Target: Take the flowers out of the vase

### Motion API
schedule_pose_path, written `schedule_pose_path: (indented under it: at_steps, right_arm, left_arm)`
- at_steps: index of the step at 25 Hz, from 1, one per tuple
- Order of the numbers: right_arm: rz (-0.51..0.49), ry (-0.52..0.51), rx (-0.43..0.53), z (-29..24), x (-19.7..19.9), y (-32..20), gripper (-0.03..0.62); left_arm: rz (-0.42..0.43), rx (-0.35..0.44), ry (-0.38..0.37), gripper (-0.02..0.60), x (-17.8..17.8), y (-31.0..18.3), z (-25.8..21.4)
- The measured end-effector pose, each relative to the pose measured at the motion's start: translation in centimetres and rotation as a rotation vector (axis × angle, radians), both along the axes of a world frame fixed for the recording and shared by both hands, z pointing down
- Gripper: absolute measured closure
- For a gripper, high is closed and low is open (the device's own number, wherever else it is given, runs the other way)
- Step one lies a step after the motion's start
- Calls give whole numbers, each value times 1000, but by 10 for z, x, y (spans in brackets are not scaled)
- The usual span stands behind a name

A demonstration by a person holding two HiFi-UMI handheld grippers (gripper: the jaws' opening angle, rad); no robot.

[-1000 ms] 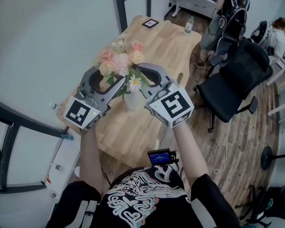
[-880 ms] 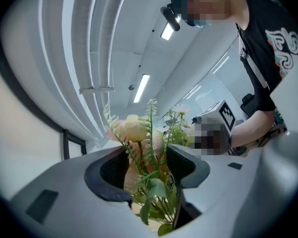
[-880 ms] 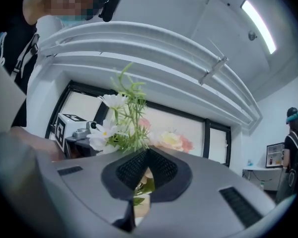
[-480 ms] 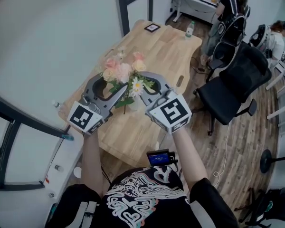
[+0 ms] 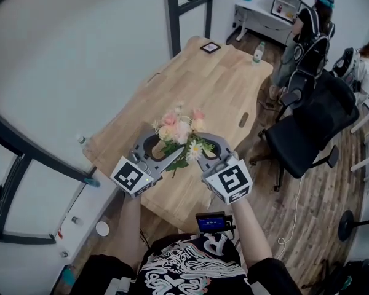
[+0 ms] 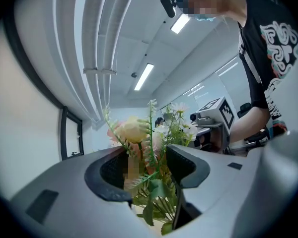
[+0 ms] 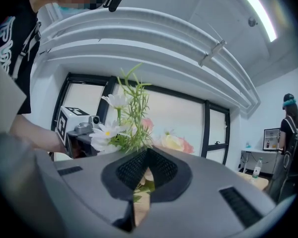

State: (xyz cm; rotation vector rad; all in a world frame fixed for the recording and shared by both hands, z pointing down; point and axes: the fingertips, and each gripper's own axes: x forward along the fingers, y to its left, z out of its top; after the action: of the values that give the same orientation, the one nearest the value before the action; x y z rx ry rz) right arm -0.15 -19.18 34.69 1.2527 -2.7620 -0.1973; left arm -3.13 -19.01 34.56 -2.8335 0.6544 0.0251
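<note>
Centrally, the flowers [image 5: 181, 131] stand upright, blooms up, over the lower end of the wooden desk [image 5: 221, 85], with an office chair [image 5: 307, 128] on the plank floor [image 5: 307, 226] at right. The left hand-held gripper [image 6: 149, 160] gapes wide around their stems; the right hand-held gripper [image 7: 148, 155] is pinched shut beside them.

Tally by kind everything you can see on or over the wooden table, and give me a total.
Grippers: 2, the left gripper and the right gripper
Flower bouquet: 1
Bottle: 1
Small dark-framed square: 1
Total: 5
</note>
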Motion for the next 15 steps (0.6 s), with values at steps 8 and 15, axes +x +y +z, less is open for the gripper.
schedule_pose_path:
  at_steps: [8, 15]
  right_arm:
    - [5, 44, -86, 59, -3, 7, 588]
    - [2, 95, -189, 111, 4, 16, 588]
  left_arm:
    - [45, -86, -76, 339, 1, 10, 51]
    - [89, -146, -145, 339, 10, 14, 105]
